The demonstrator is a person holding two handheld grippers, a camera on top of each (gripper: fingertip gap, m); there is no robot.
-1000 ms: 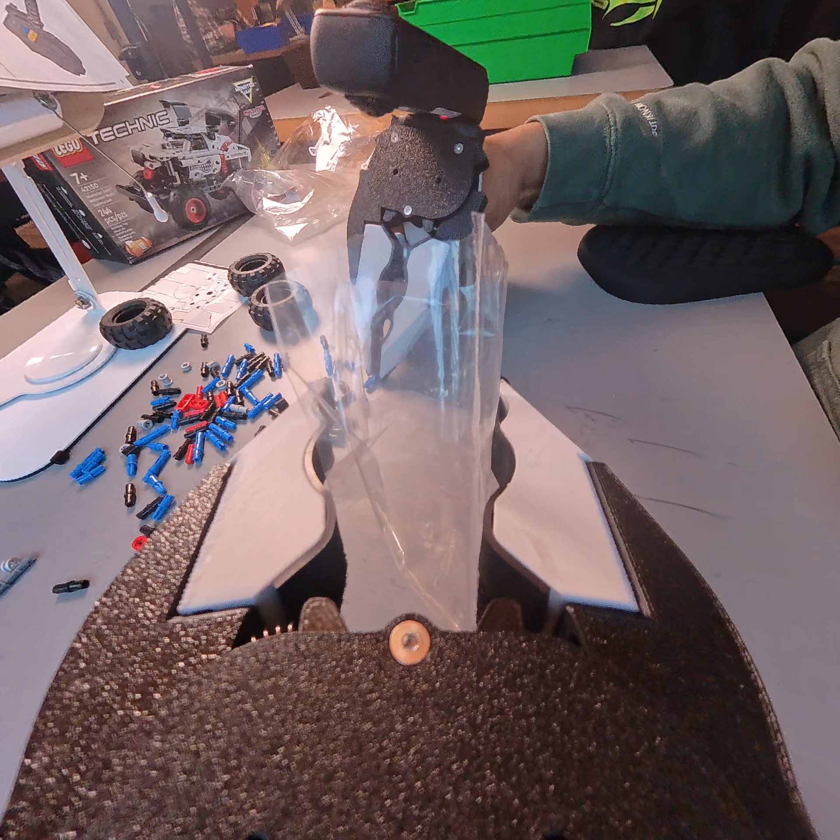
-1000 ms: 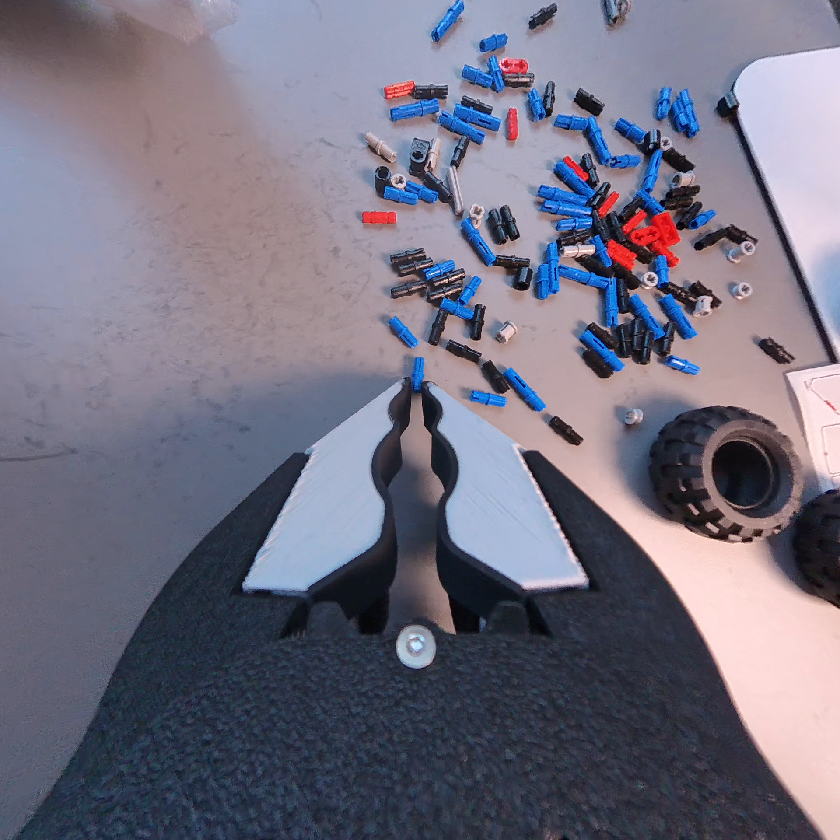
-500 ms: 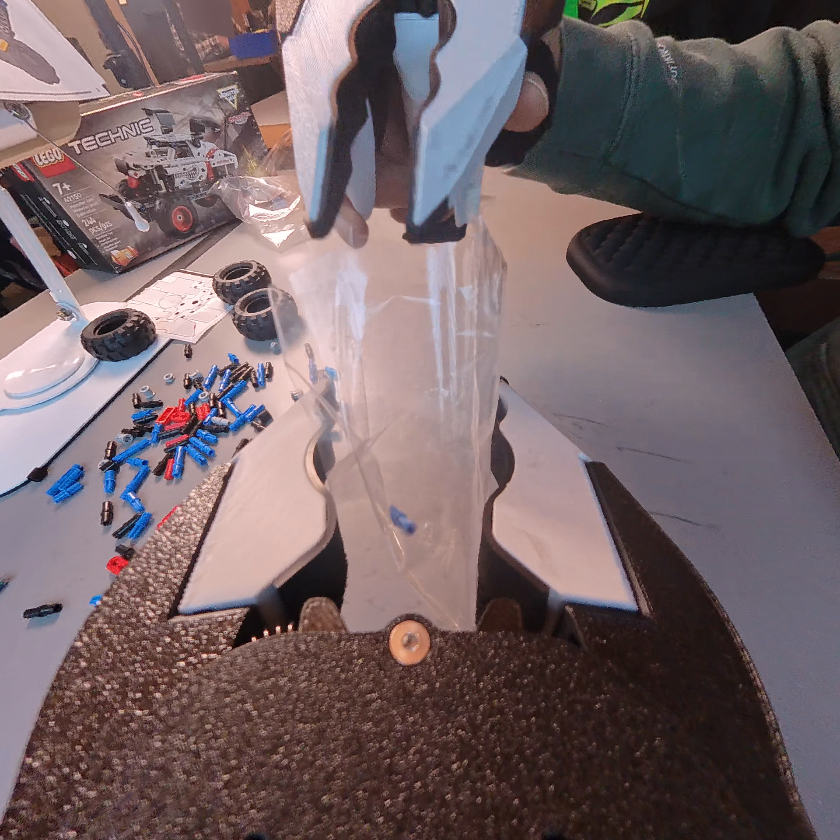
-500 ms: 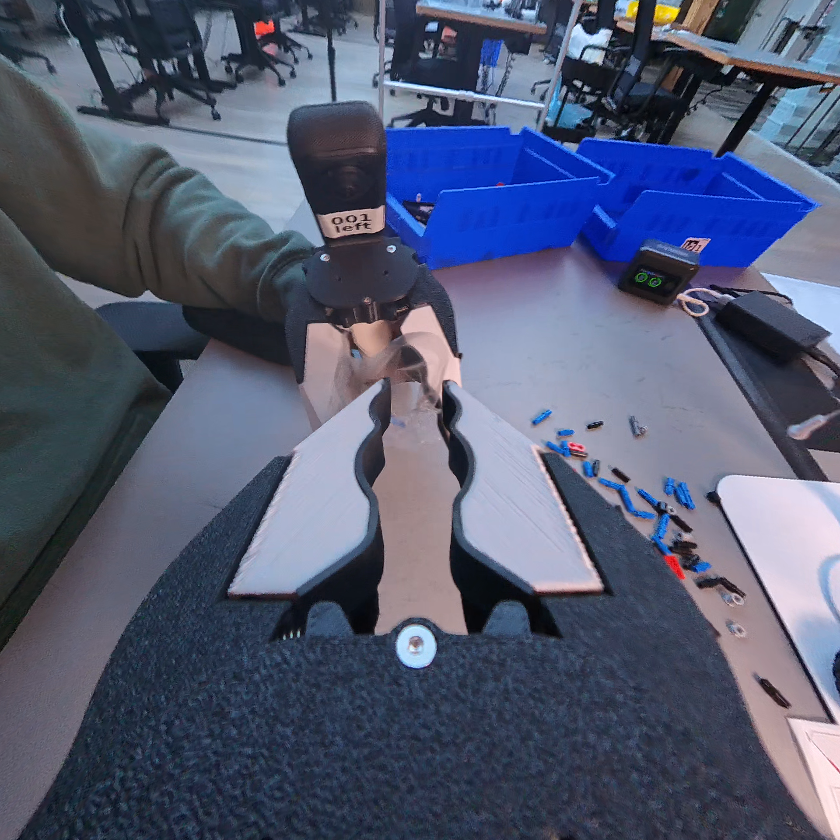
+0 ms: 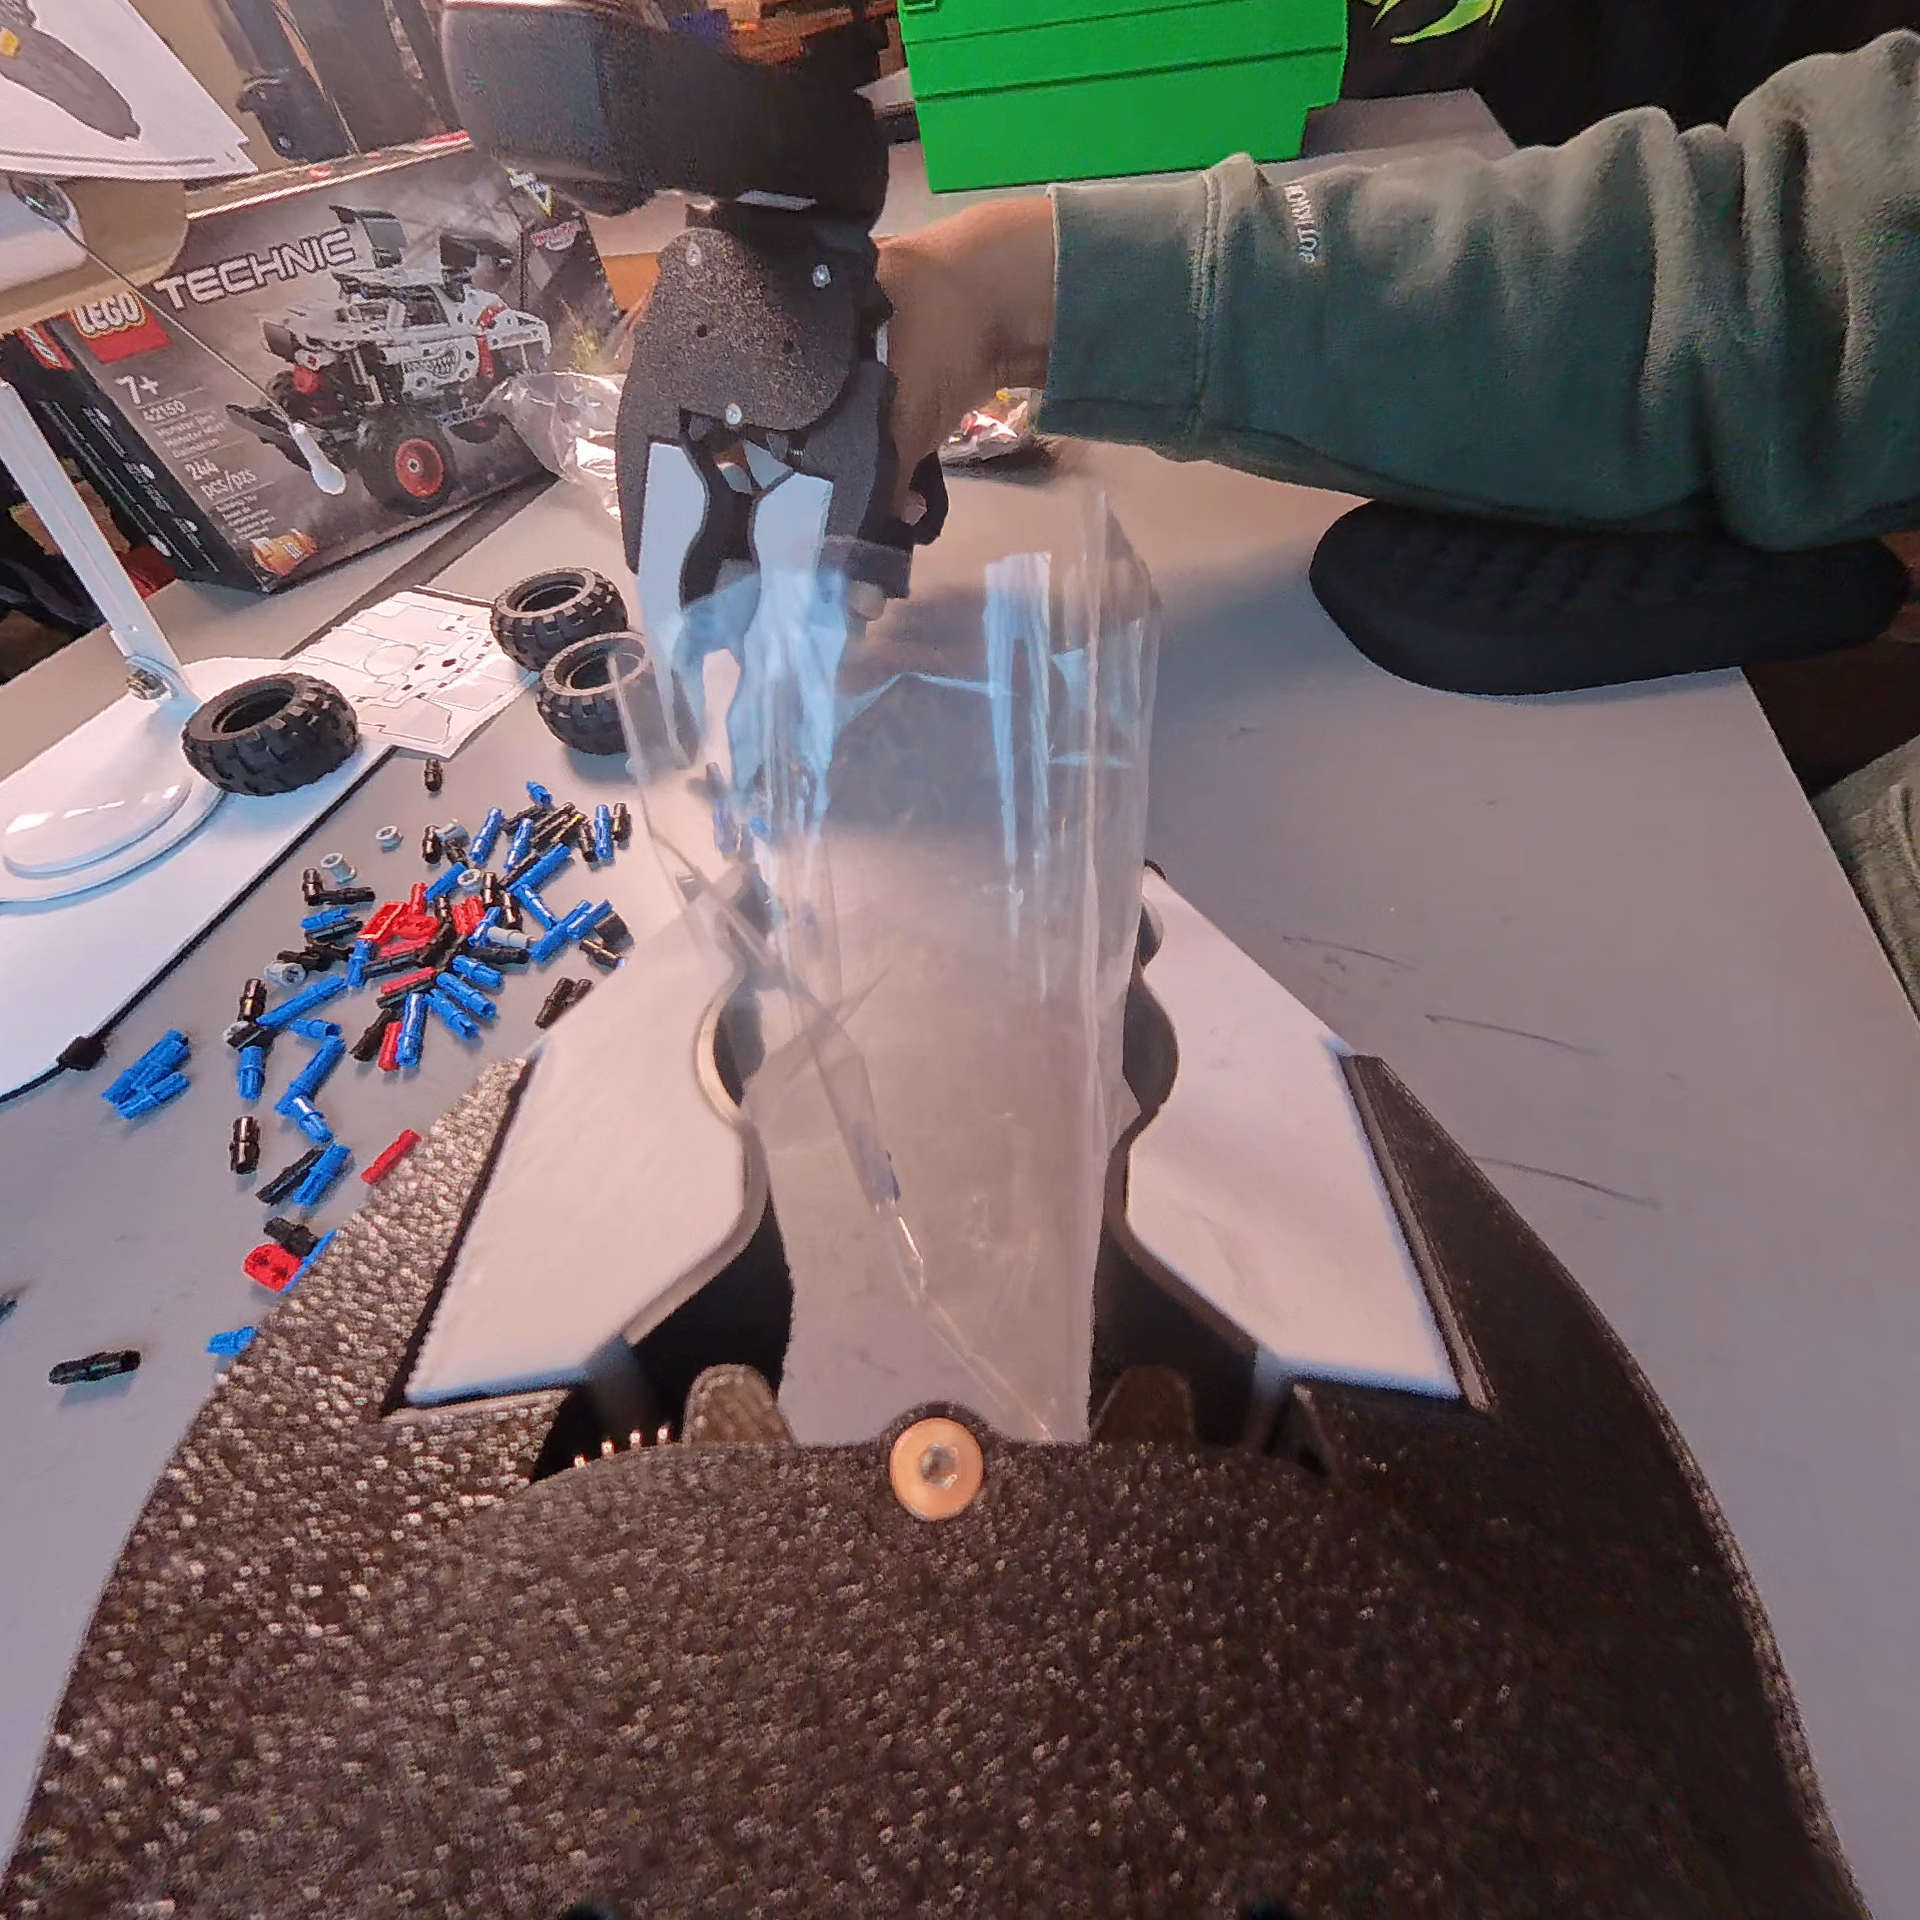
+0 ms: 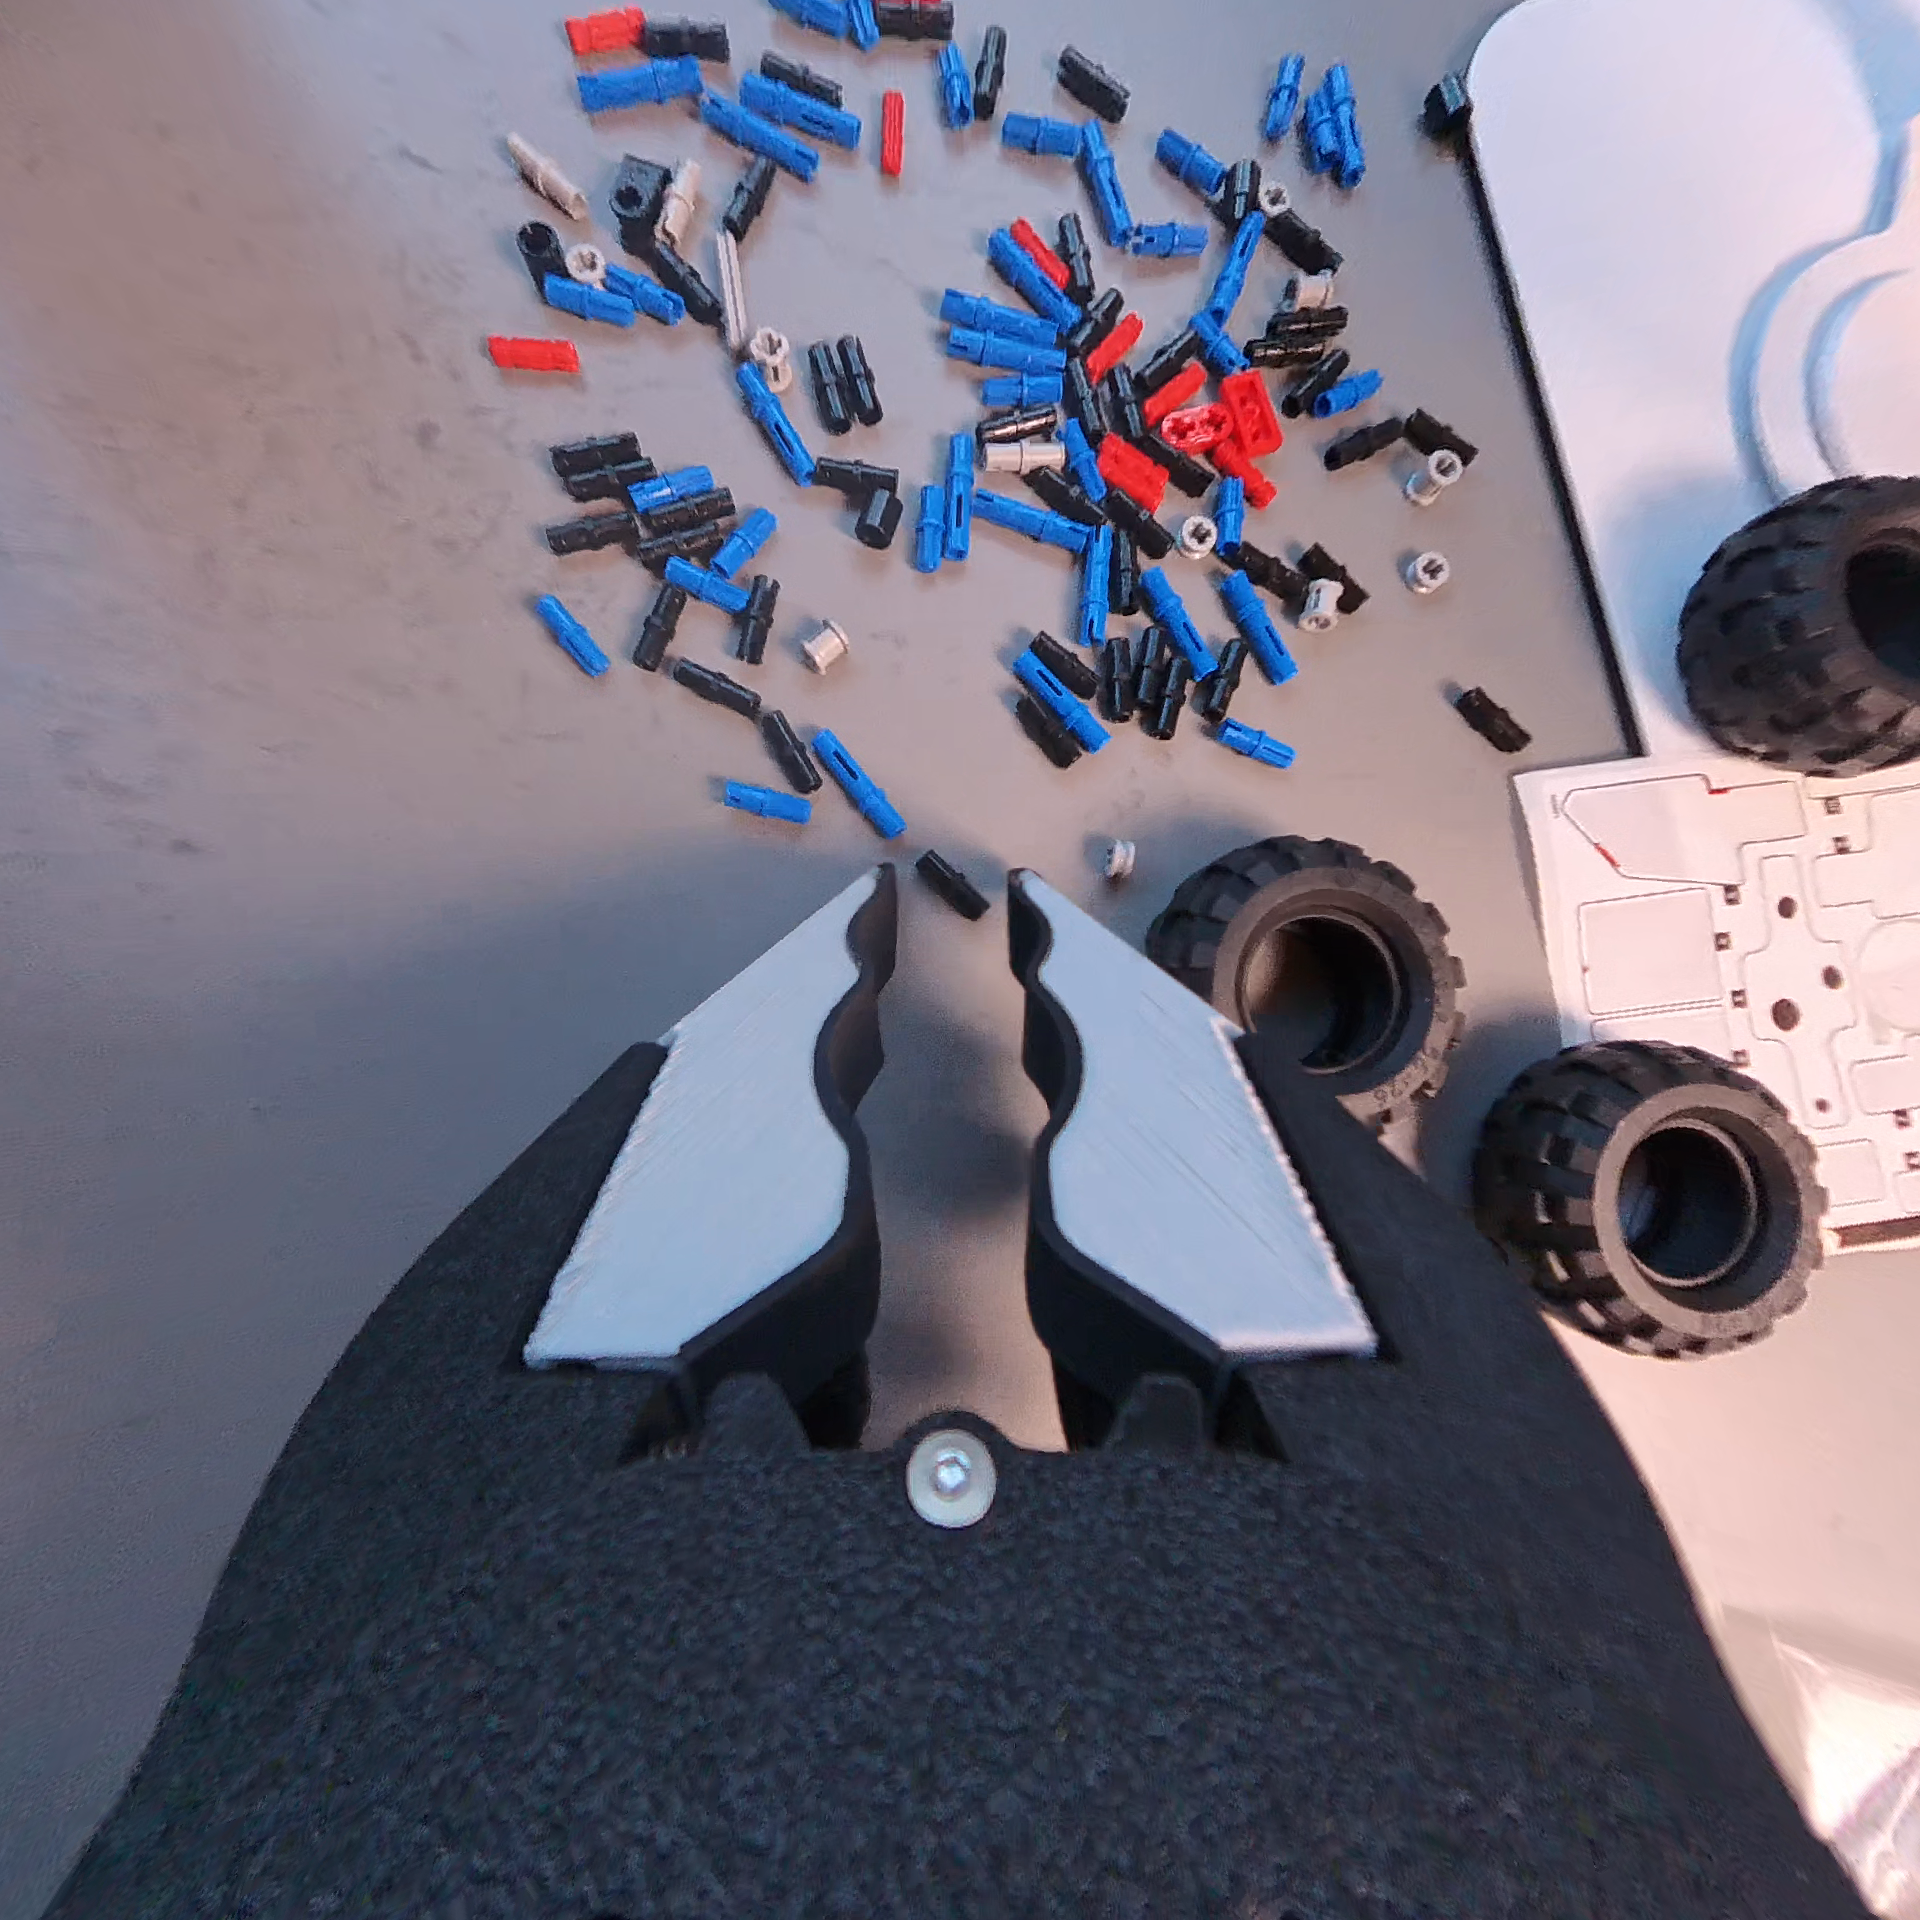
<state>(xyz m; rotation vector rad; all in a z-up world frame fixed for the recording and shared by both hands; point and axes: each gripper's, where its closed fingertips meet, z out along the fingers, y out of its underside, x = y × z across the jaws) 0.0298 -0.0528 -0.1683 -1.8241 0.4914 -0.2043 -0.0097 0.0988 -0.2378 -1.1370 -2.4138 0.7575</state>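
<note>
My left gripper (image 5: 935,894) holds a clear plastic bag (image 5: 997,935) upright; its jaws stand wide apart against the bag's sides. A blue pin (image 5: 881,1174) lies inside the bag. My right gripper (image 6: 951,883) is slightly open and empty, low over the table, with a black pin (image 6: 951,885) between its fingertips. It also shows in the left wrist view (image 5: 727,665), pointing down beside the bag's top left edge. A pile of blue, black and red pins (image 6: 1039,416) lies just ahead of it and shows in the left wrist view (image 5: 436,956).
Three black tyres (image 6: 1320,966) (image 6: 1652,1205) (image 6: 1808,623) and a white sticker sheet (image 6: 1714,935) lie right of the pile. A white lamp base (image 5: 94,790), a toy-truck box (image 5: 312,364) and green bins (image 5: 1112,83) stand behind. A person's green sleeve (image 5: 1455,312) crosses over a black pad (image 5: 1590,592). Tip to tip, the grippers are about 20 centimetres apart.
My right gripper, shut on a blue pin over the pile, rose over the bag and opened, the pin fell into the bag, and it came back down open over the pile.
</note>
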